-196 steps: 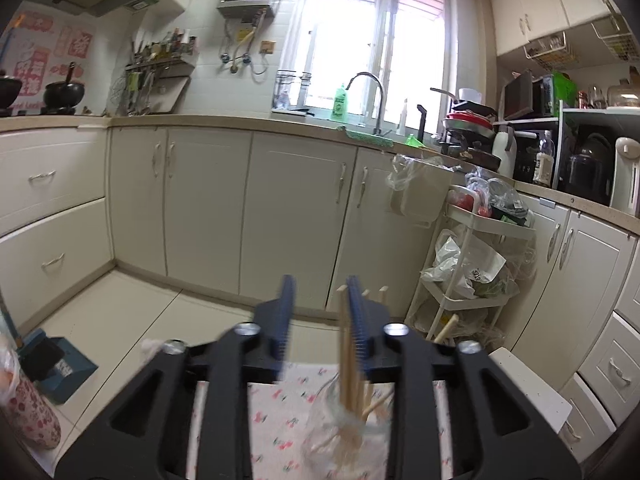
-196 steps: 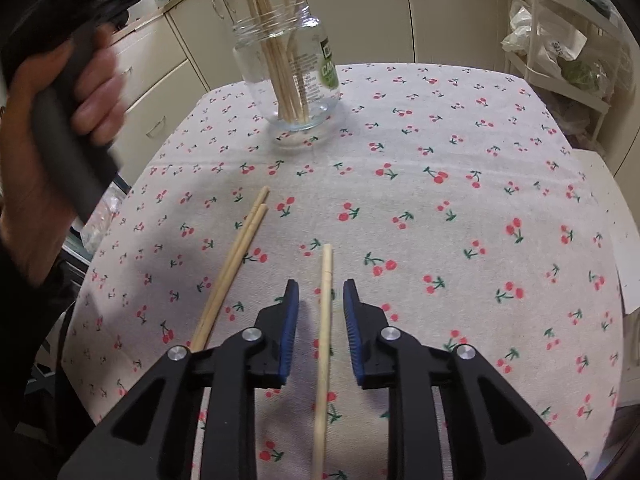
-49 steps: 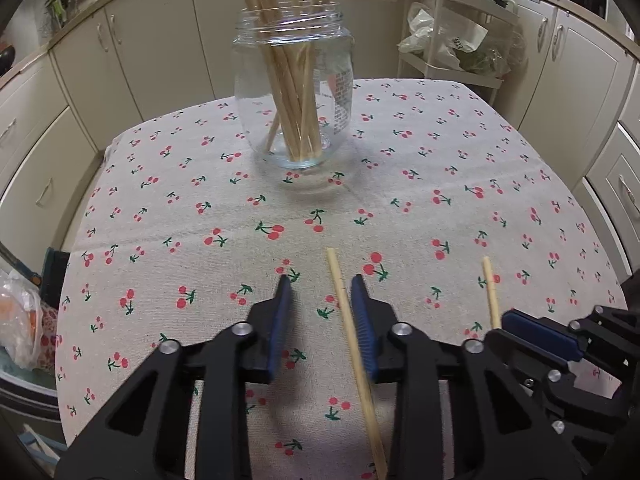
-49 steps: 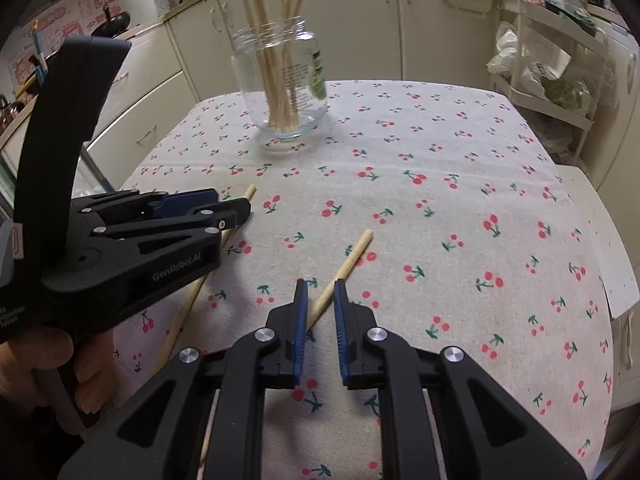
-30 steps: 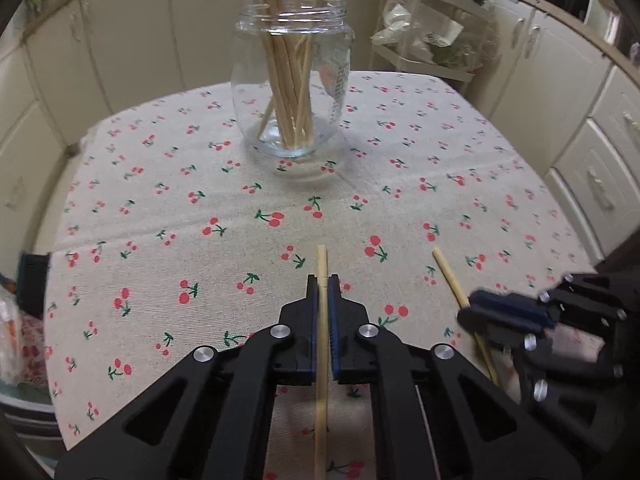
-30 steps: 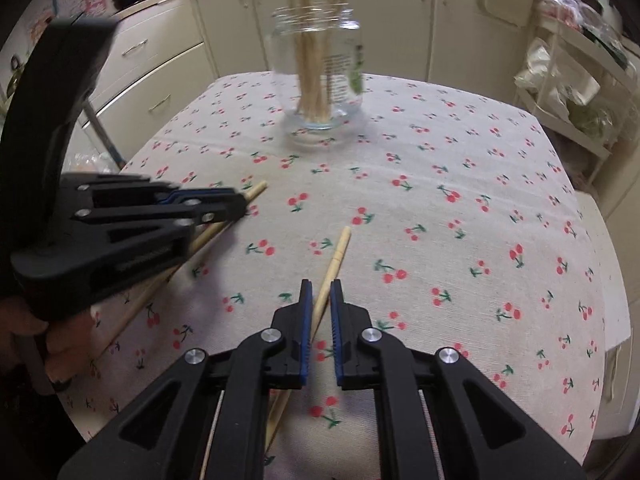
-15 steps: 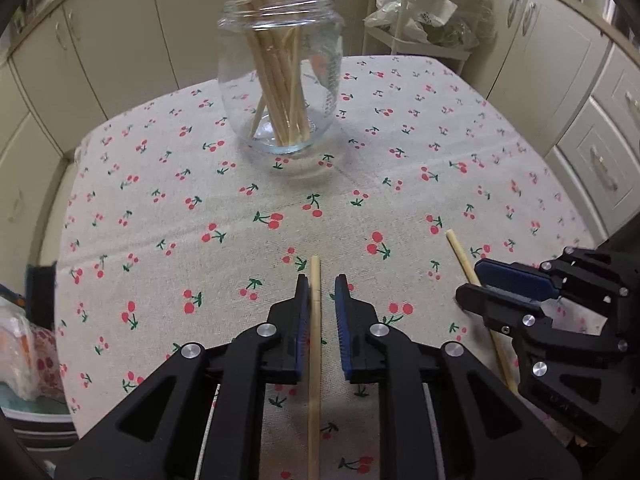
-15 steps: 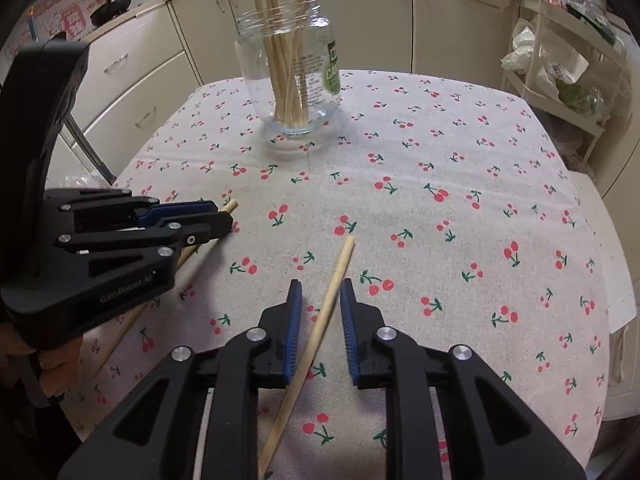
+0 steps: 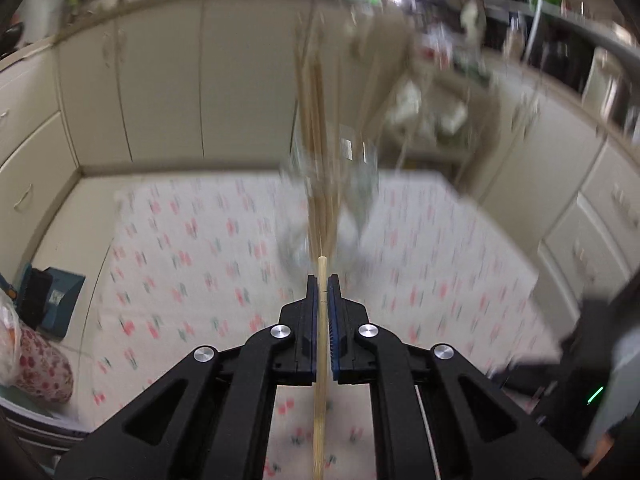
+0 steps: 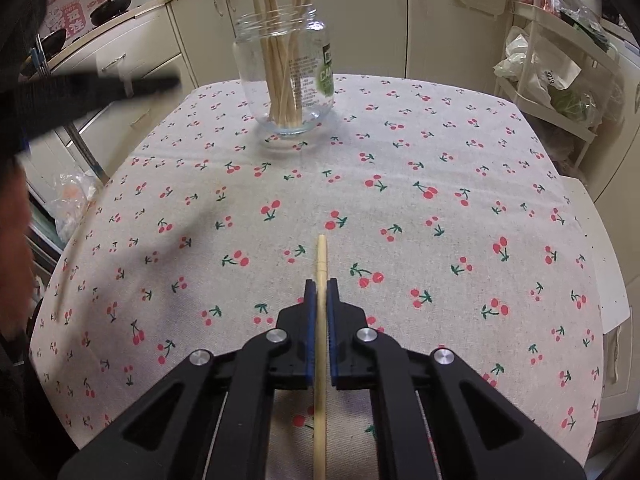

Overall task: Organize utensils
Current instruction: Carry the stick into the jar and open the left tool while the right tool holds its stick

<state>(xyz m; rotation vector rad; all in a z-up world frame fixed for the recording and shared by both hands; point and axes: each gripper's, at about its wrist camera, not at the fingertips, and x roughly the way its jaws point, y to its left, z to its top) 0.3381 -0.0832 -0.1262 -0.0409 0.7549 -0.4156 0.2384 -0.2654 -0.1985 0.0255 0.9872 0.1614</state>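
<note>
Left wrist view: the picture is blurred. The left gripper (image 9: 323,280) is clenched on a wooden chopstick (image 9: 320,380); its jaws have just been closing, and the stick runs straight between the blue pads (image 9: 334,320), with its tip a little past them at 12 o'clock. Beyond the tip, also at 12 o'clock, stands the glass jar (image 9: 360,196) with a bundle of chopsticks (image 9: 316,120) upright in it. The jar stands on the cherry-print tablecloth (image 9: 180,260). At 4 o'clock a dark shape shows at the edge, too blurred to name.

Right wrist view: the right gripper (image 10: 321,286) is clenched on a second chopstick (image 10: 320,360); its jaws too have just been closing. The stick lies along the middle line between the pads, its tip towards 12 o'clock, low over the tablecloth; whether it touches the cloth I cannot tell. The jar is far at 12 o'clock, slightly to 11, well apart from the tip. The left gripper is a blurred black shape at 10 o'clock.
</note>
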